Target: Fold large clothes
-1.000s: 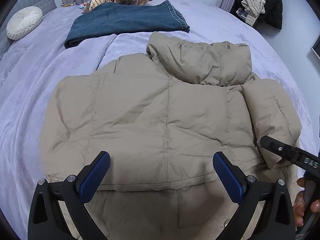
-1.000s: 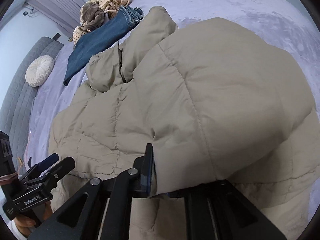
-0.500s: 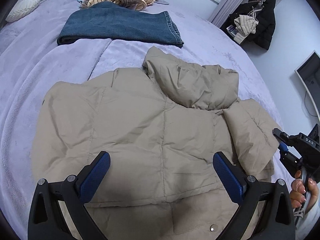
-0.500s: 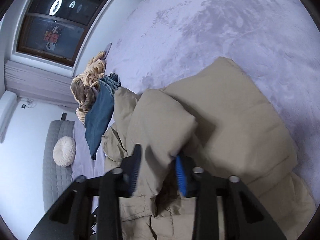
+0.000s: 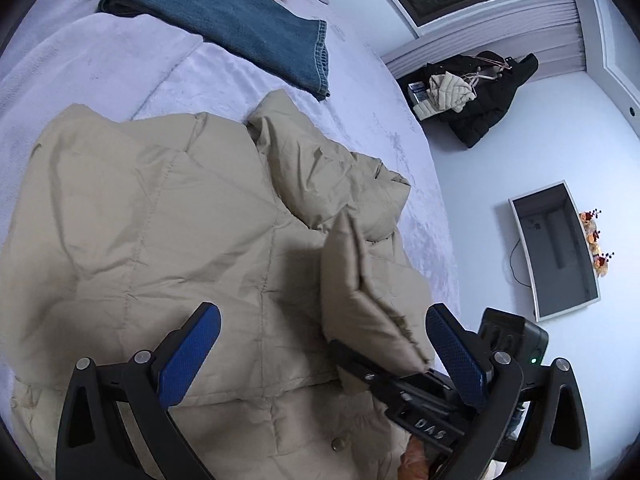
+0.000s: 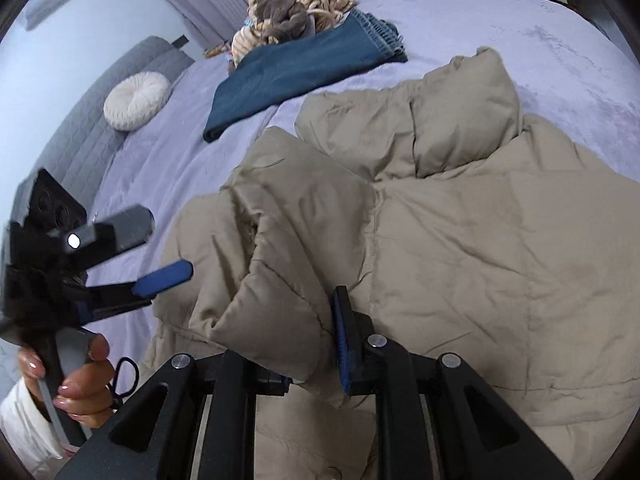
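Right gripper [image 6: 308,344] grips sleeve [image 6: 276,280] – now lifted across jacket [image 6: 480,248] – left gripper [image 5: 320,352] spread.

Beige quilted jacket [image 5: 168,240] on a lilac bedspread [image 5: 100,64] — dark blue folded jeans [image 5: 240,12], blue-padded black claw [image 5: 320,356].
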{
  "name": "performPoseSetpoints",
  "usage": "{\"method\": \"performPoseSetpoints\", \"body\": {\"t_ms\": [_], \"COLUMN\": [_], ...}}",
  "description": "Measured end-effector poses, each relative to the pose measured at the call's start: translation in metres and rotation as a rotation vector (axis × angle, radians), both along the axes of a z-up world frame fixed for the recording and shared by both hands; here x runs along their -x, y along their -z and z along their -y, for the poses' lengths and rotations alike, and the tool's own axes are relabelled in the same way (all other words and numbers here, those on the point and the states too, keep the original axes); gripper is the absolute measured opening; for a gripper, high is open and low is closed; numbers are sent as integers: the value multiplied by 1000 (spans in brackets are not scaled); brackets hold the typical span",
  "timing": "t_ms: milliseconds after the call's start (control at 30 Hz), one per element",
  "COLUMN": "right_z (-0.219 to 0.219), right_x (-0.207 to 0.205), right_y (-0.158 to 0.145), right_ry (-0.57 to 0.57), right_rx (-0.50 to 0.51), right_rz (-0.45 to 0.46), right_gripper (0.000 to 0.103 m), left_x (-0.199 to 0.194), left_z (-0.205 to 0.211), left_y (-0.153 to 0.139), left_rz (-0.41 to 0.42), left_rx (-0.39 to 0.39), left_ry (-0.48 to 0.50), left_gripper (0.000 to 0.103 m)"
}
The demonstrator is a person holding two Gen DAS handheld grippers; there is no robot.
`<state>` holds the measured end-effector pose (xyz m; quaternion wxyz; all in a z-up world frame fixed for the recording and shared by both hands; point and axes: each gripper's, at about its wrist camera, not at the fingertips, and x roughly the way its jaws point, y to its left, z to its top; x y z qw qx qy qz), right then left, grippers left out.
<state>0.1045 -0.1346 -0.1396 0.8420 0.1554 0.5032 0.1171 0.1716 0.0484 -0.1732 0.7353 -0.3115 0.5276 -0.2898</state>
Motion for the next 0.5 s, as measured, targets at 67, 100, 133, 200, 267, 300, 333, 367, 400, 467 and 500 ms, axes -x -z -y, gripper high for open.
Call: {"method": "performPoseSetpoints", "body": {"t_ms": [67, 100, 133, 200, 267, 300, 333, 367, 400, 467, 500], "right_z": [-4, -3, 0, 12, 37, 55, 76, 96, 120, 167, 187], "right_x": [1, 3, 8, 20, 38, 47, 57, 68, 76, 97, 106], "right_y": [5, 4, 0, -8, -14, -14, -12, -8, -3, 14, 23], "right_ry": [-21, -27, -33, -39, -6, 29, 79, 134, 200, 345, 418], "right_rx": [11, 3, -14, -50, -103, -129, -162, -200, -251, -352, -395], "right_rz": [-37, -38, -28, -15, -10, -14, -25, -38, -57, -96, -107], "right_gripper": [52, 62, 74, 75, 75, 75, 75, 75, 75, 75, 75], "left_x": [-2, -4, -5, -7, -10, -10, -11, -12, -12, -15, -15], "left_z": [7, 10, 14, 20, 27, 29, 32, 35, 39, 51, 56], "left_y": [4, 6, 8, 12, 18, 21, 25, 29, 31, 35, 35], "left_rz": [-18, -27, -33, -36, -46, -52, -58, -62, -63, -59, -57], "left_rx": [15, 26, 27, 7, -45, -66, -85, -98, -106, -131, -142], "left_ry": [10, 16, 21, 36, 51, 58, 66, 77, 87, 105, 112], "left_gripper": [103, 103, 103, 103, 103, 103, 103, 103, 103, 103, 103]}}
